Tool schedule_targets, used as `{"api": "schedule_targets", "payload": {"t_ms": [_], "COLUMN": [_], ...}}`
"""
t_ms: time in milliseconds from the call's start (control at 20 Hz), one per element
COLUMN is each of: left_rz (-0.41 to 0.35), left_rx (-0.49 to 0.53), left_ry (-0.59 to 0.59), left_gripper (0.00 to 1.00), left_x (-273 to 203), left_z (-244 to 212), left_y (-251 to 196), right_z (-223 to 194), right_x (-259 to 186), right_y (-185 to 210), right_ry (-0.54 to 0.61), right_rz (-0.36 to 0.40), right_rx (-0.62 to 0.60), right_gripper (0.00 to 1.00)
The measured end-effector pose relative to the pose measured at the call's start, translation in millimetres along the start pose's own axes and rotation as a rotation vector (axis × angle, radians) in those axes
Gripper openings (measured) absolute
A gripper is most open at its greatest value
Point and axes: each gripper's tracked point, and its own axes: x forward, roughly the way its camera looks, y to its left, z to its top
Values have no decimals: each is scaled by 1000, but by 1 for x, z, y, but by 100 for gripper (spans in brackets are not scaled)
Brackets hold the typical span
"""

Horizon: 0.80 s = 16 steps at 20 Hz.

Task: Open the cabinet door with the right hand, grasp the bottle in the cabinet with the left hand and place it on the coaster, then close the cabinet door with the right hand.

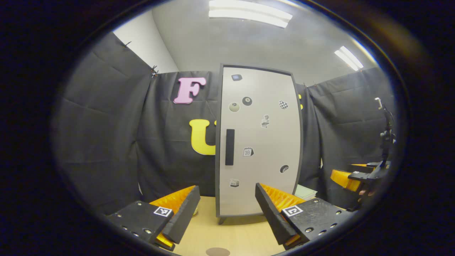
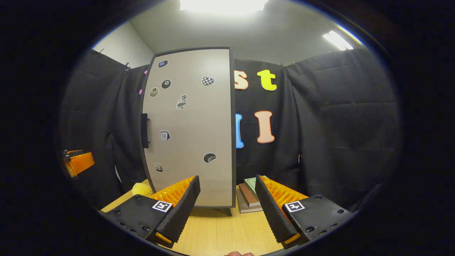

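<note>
- Since the cabinet door (image 2: 190, 128) is shut flat against its frame, the bottle behind it cannot be seen, and I cannot tell its weight or surface; by judgement it will want a hold round the body, not the cap.
- The door looks like a stiff, light panel that should swing freely; the place to take it is the dark vertical handle (image 2: 144, 130), at the door's 9 o'clock edge in the right gripper view.
- The right gripper (image 2: 227, 202) has its fingers spread wide and nothing between them; the handle lies up at about 10 o'clock from it, well apart.
- The left gripper (image 1: 227, 208) is likewise wide open and empty, with the door dead ahead at 12 o'clock.
- The coaster (image 1: 217, 251), a dark round disc, lies on the wooden table (image 1: 241, 234) at 6 o'clock, just below the left fingers.
</note>
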Motion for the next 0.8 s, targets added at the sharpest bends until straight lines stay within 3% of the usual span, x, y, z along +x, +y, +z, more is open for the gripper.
{"api": "schedule_targets", "payload": {"t_ms": [150,800], "left_rz": [-34,10], "left_rx": [-14,-30], "left_ry": [16,59], "left_gripper": [96,96], "left_x": [1,8], "left_z": [-4,-18], "left_y": [-12,8], "right_z": [-5,-2], "right_x": [0,15], "right_y": [0,17], "right_ry": [16,38], "right_rz": [-1,52], "right_rx": [-11,-15], "right_gripper": [99,99]}}
